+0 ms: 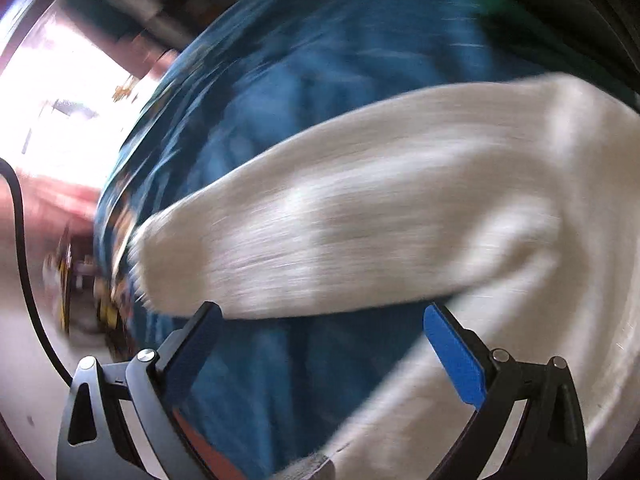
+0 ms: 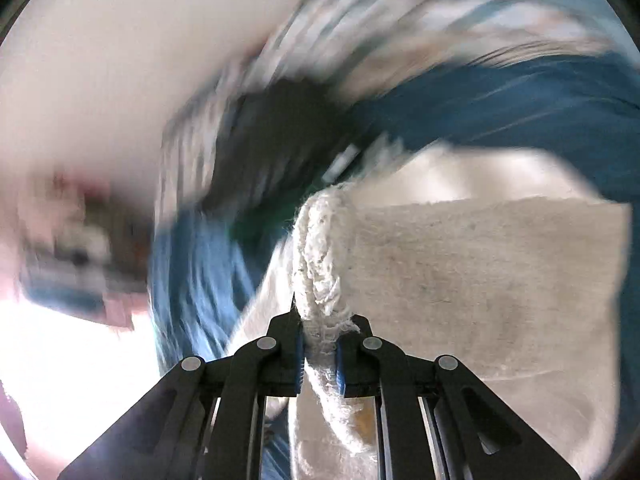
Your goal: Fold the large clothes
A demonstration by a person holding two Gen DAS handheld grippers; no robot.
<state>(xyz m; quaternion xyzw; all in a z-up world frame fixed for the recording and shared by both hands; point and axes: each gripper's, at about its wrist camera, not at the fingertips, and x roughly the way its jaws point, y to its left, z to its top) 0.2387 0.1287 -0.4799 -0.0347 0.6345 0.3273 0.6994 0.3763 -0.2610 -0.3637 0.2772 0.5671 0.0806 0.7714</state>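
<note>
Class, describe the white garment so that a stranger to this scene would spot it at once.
Start from the broad blue cloth that fills the background. Over it lies the white garment, a bunched edge of it pinched in the right gripper. Its pale, coarse, fuzzy weave sets it apart.

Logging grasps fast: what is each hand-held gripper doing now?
Left hand-held gripper: open, holding nothing.
Right hand-held gripper: closed on the white garment.

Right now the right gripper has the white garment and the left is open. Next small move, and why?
Probably bring the left gripper forward and close it on the white sleeve-like fold just ahead. Its jaws stand wide apart with nothing between them, while the right gripper is shut on a bunched edge of the white garment. A second grip would let the cloth be spread over the blue fabric.
</note>
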